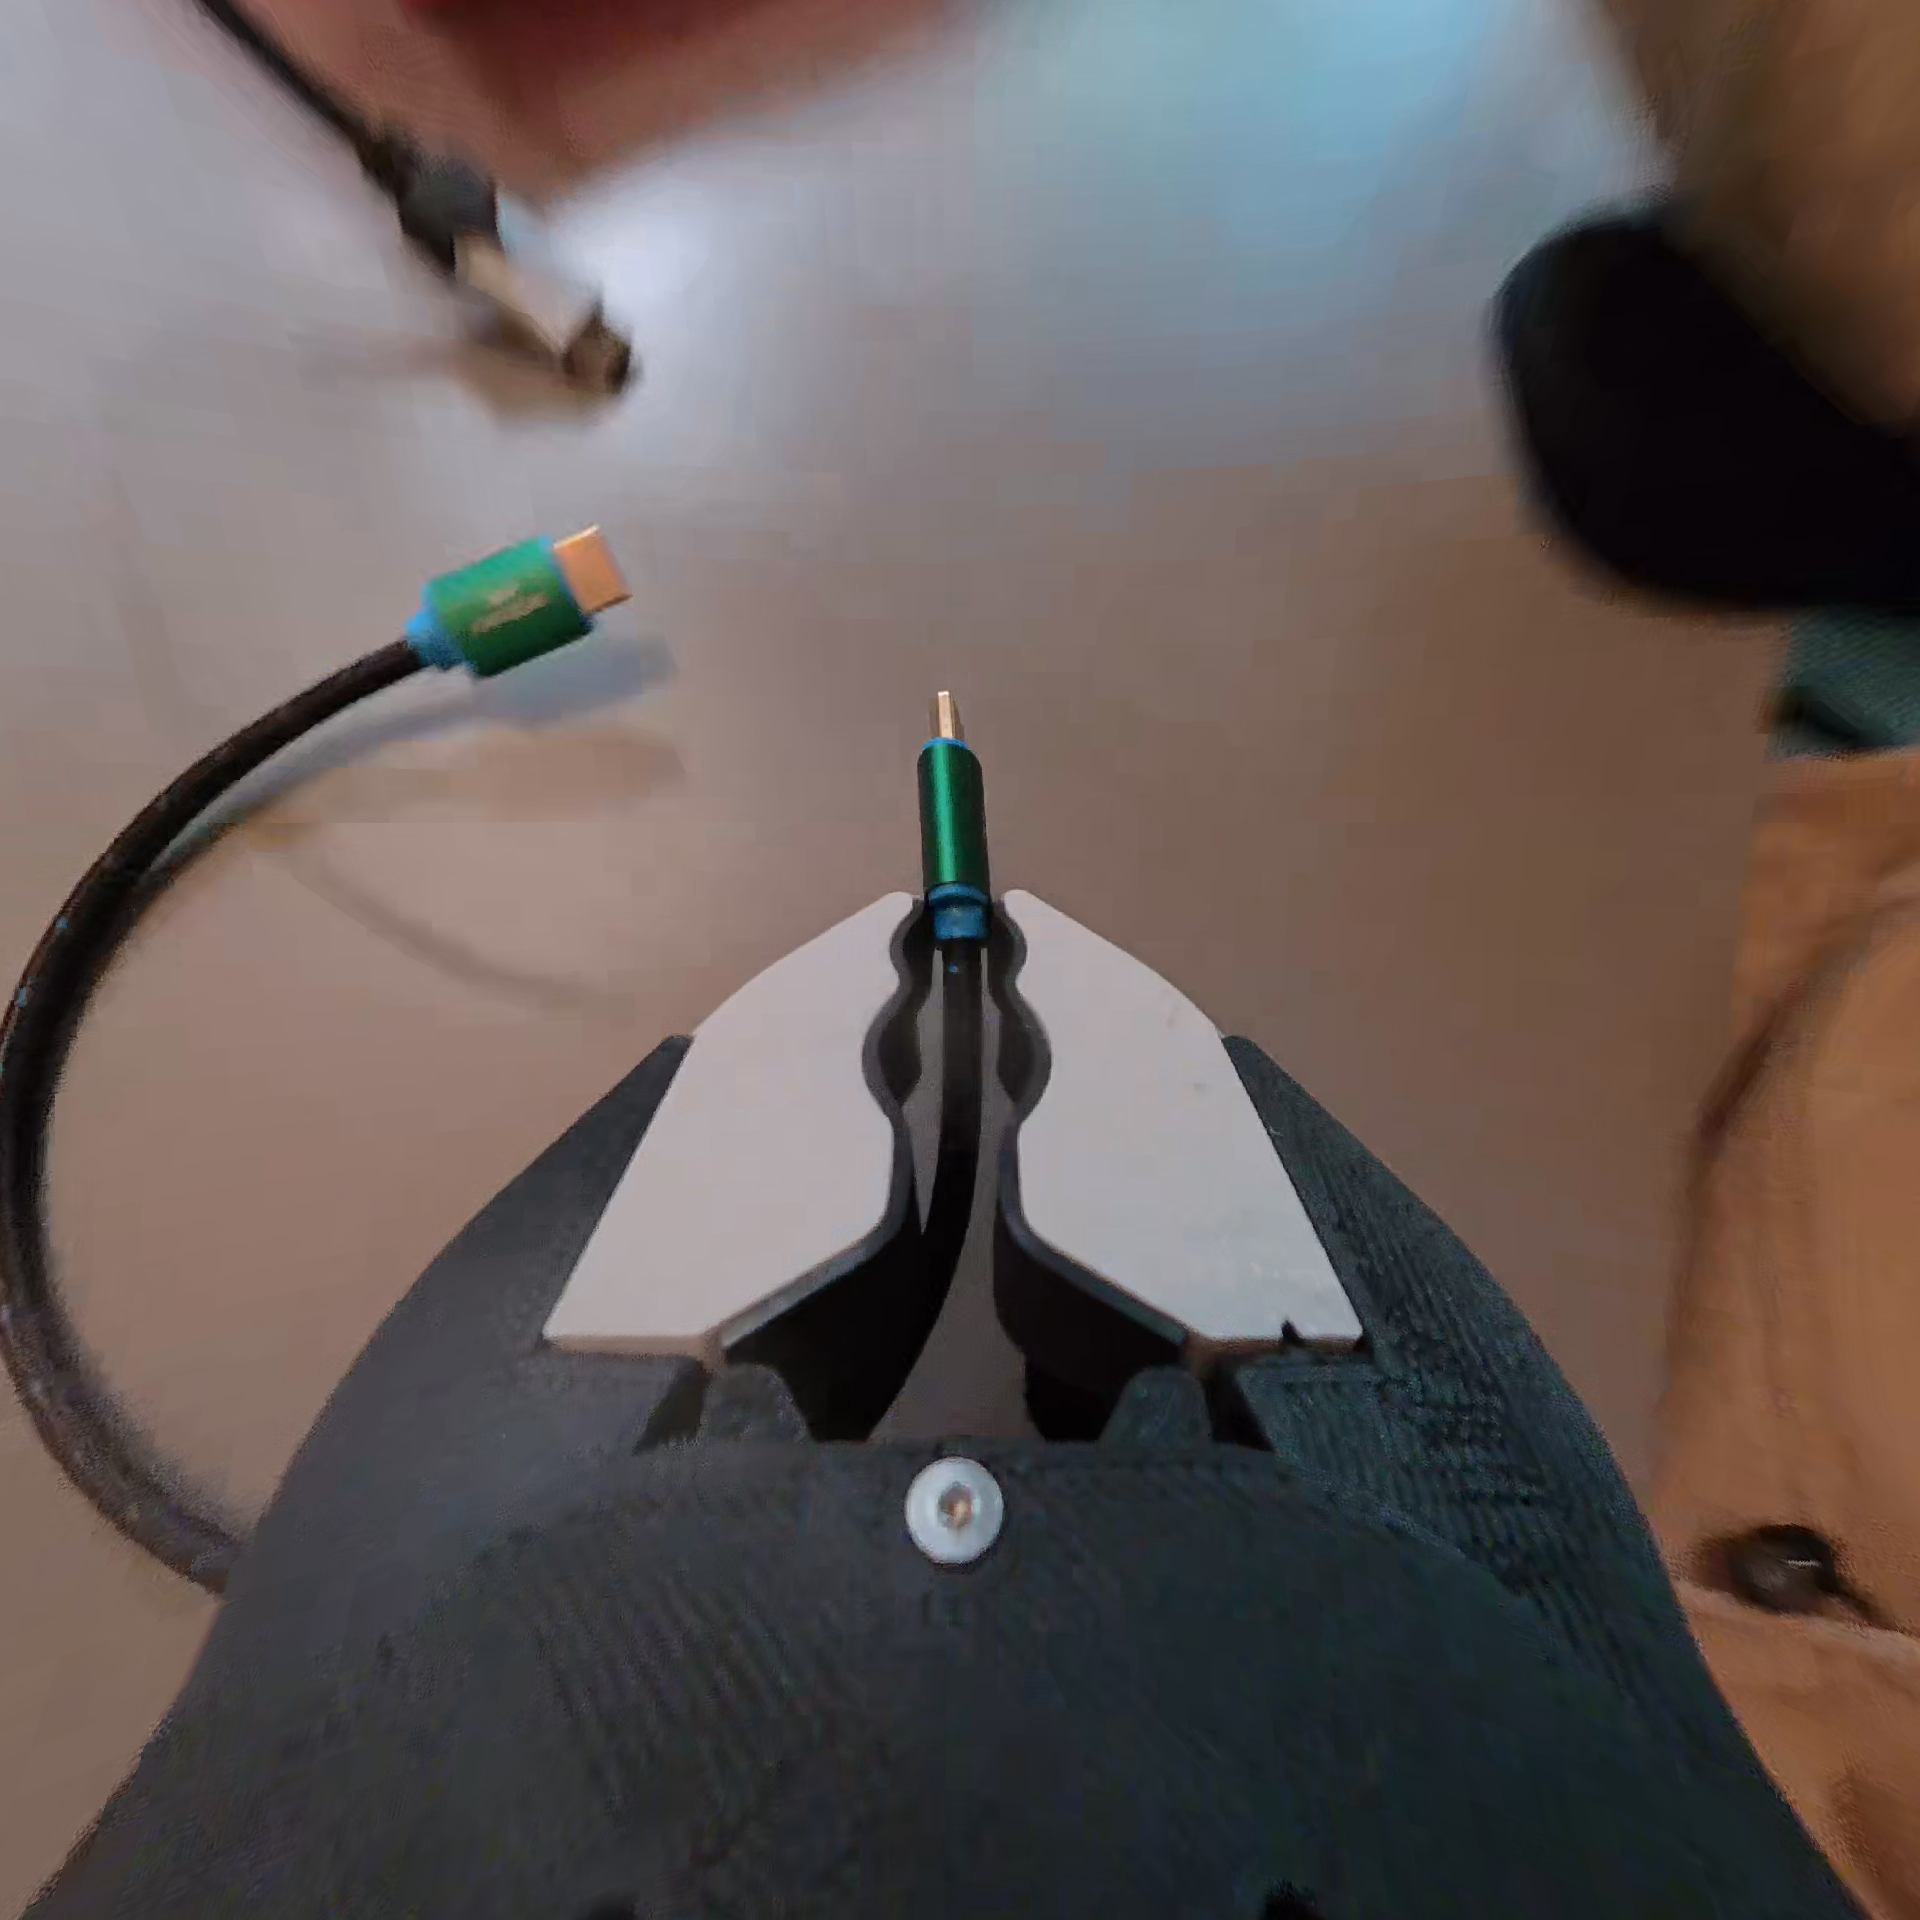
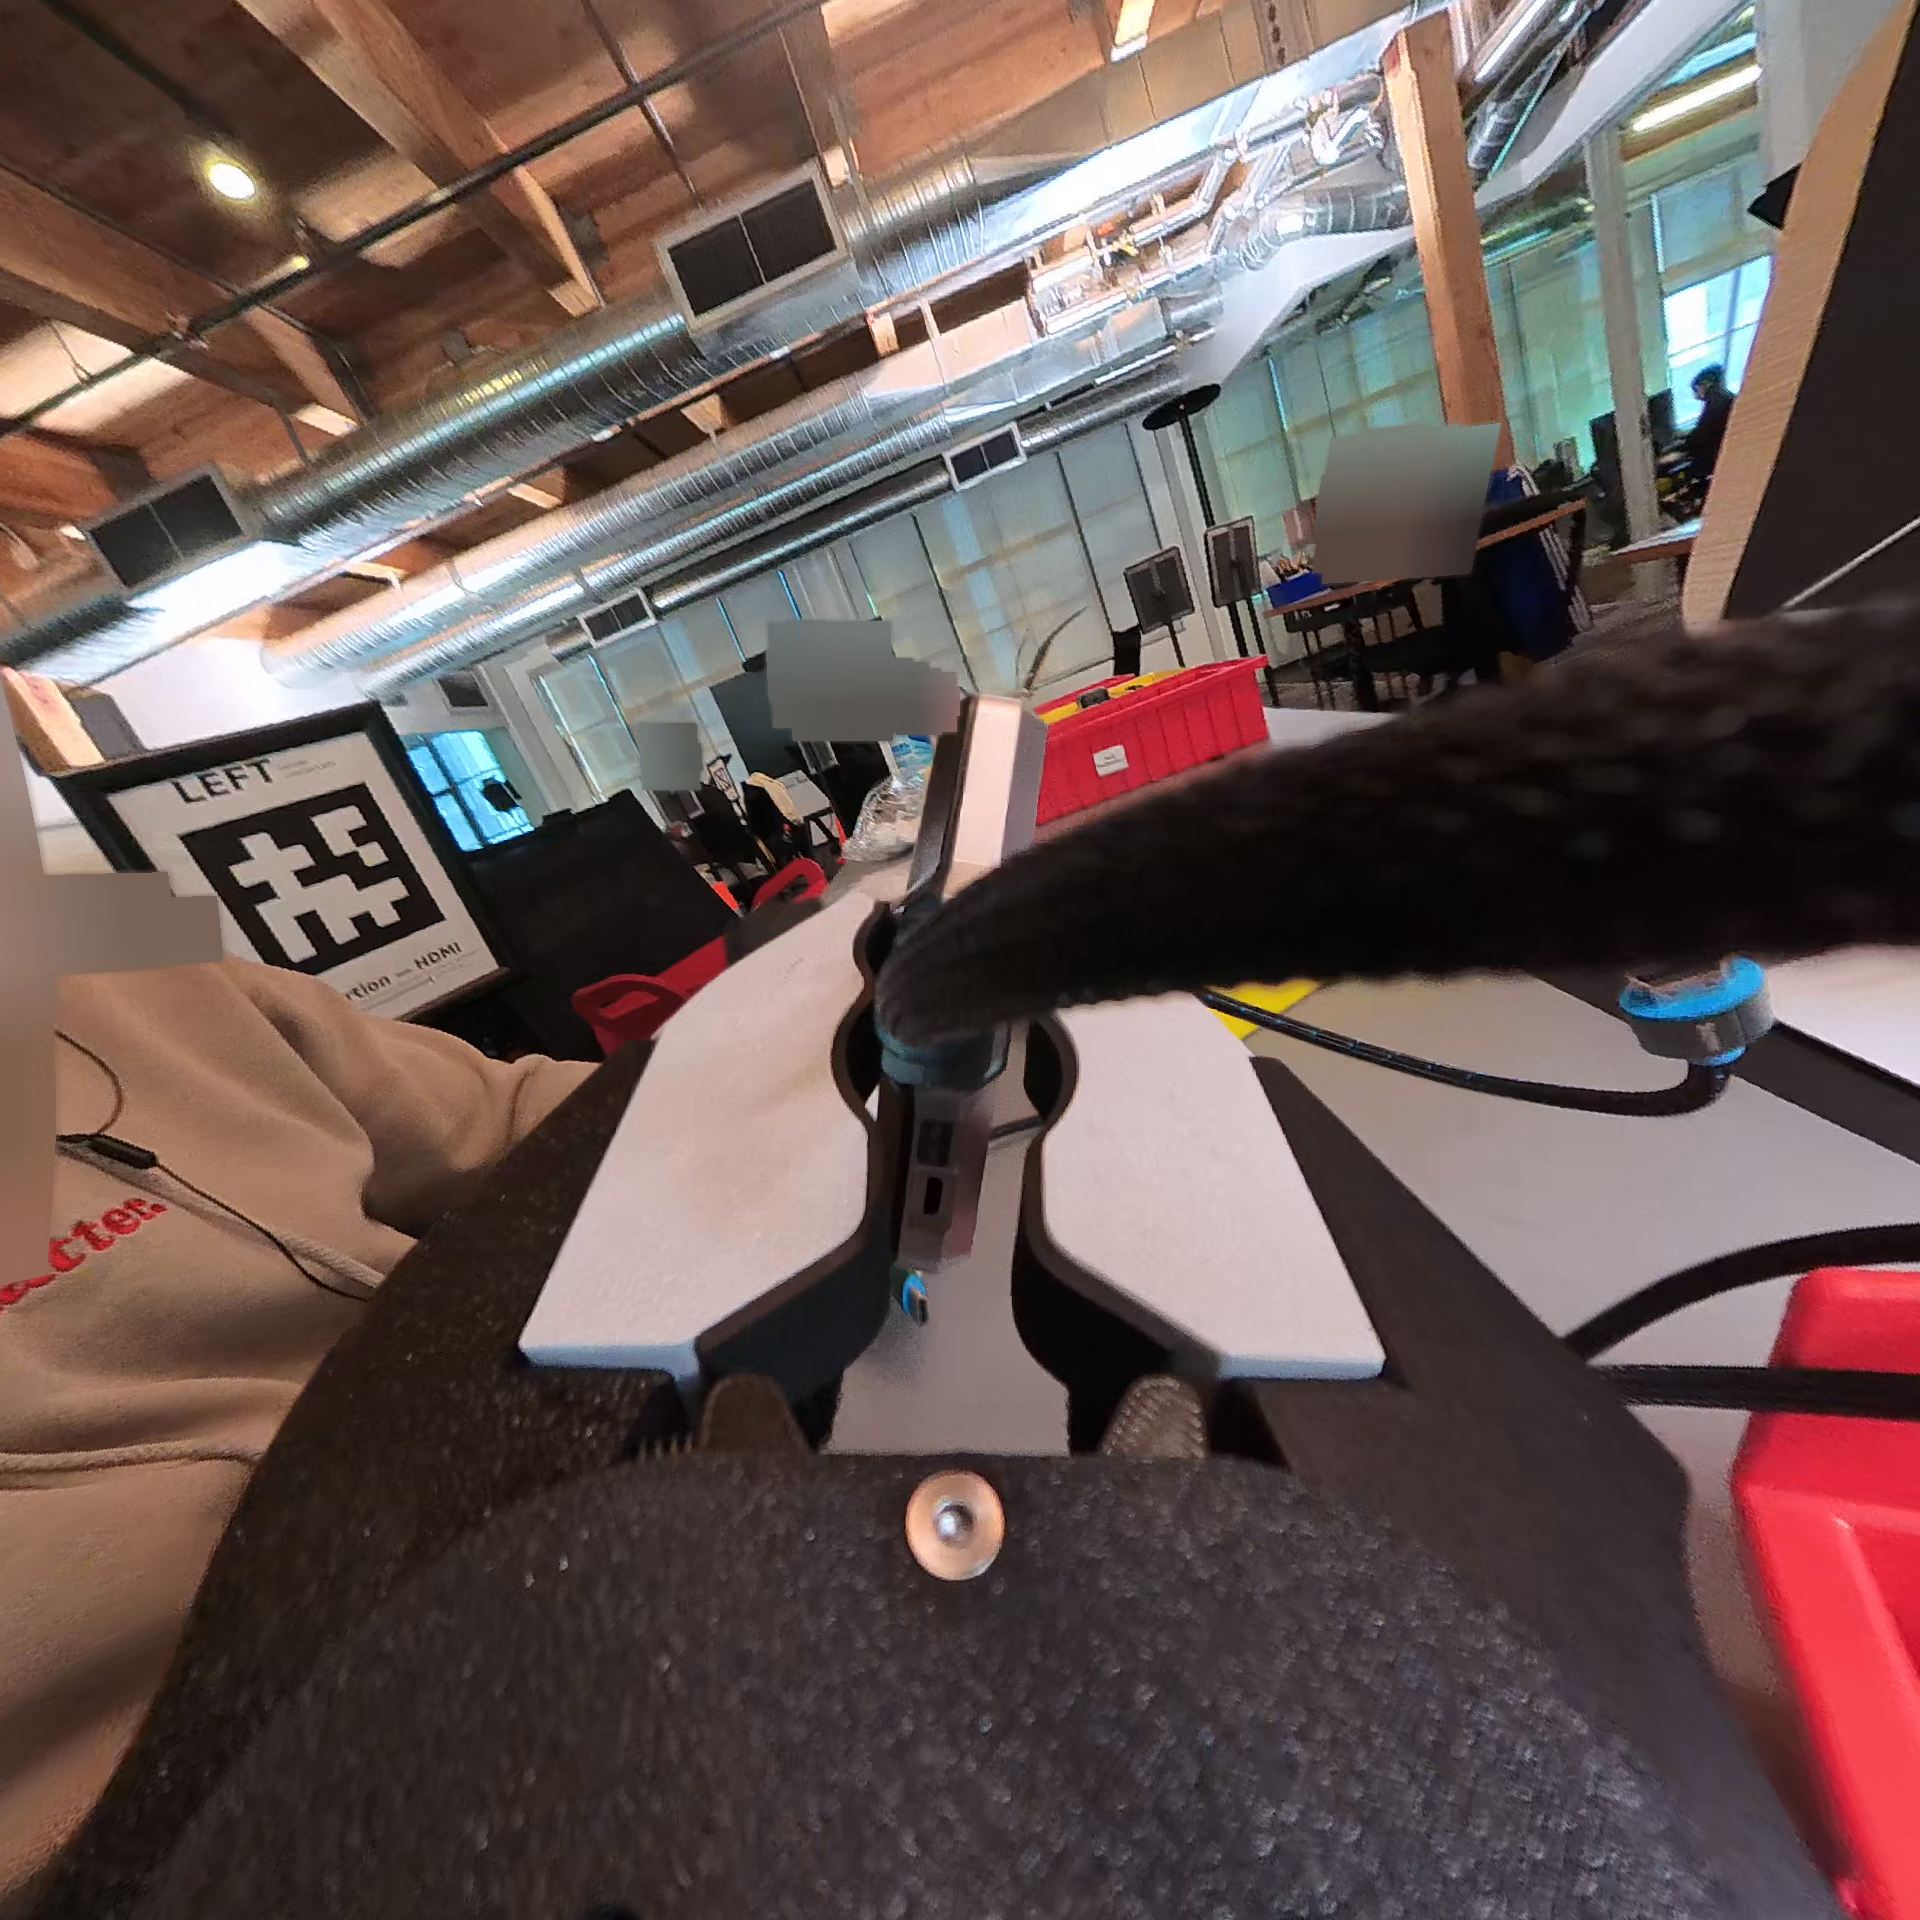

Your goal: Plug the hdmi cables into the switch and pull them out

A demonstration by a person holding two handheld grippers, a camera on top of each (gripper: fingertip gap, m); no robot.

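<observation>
A: What do we see at the left tool (image 1: 957,914)?

B: Its white fingers (image 1: 790,1122) are pressed together on a black cable (image 1: 951,1122), pinching just behind the blue collar of a green plug (image 1: 951,821). The plug sticks out past the tips, gold end forward, above the pale tabletop (image 1: 1195,644).

A: And the other plugs?

B: We see a second green plug (image 1: 516,608) to the left on the tabletop, its black cable curling back toward us. Farther up lies a blurred grey plug (image 1: 520,291) — too smeared to say more.

A: The right tool (image 2: 940,997)?

B: It pinches the switch (image 2: 971,831) — a slim grey box held on edge between the fingers, small ports facing us. We see a thick braided cable (image 2: 1455,831) plugged into the switch at the fingertips, sweeping off to the right.

A: What lies around it?

B: A blue-ringed plug (image 2: 1694,1008) hangs to the right over the tabletop, a red bin (image 2: 1153,727) sits beyond, another red one (image 2: 1839,1558) is at the near right edge. A person's tan sleeve (image 2: 260,1091) fills the left.
</observation>
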